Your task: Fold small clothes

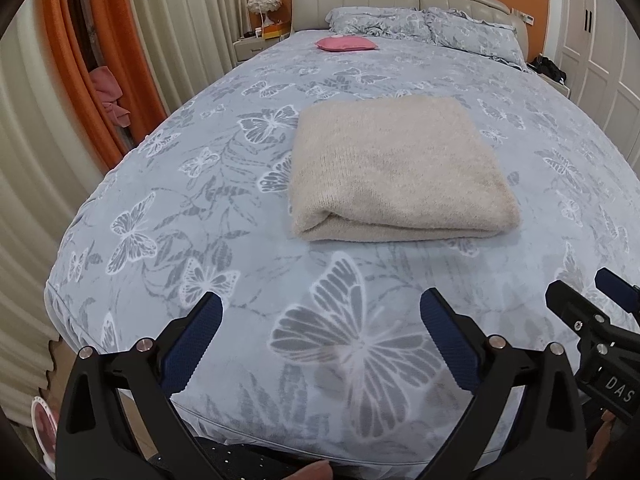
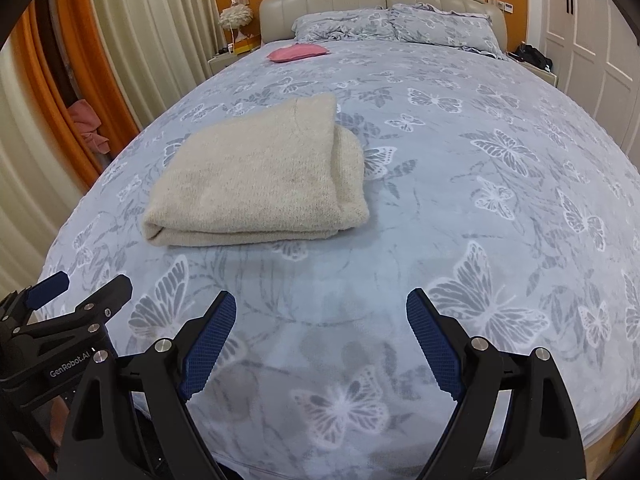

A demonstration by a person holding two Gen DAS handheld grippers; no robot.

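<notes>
From your left wrist, the fluffy beige sweater [image 1: 400, 168] lies folded mid-bed, bare butterfly blanket [image 1: 200, 208] all around; your left gripper [image 1: 320, 316] jaws gape wide, empty. From your right wrist, your right gripper [image 2: 320, 316] matches.

Right claw [image 1: 592, 284] cut off at edge (nightstand clutter [image 1: 262, 33] perhaps bottles).

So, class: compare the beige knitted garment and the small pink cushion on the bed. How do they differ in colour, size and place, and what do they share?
The beige knitted garment is pale and fuzzy; the pink cushion is bright pink and smoother.
The garment looks far larger than the cushion.
The garment lies folded mid-bed, near the grippers; the cushion sits far off, just before the pillows.
Both rest on the butterfly bedspread, untouched.
</notes>
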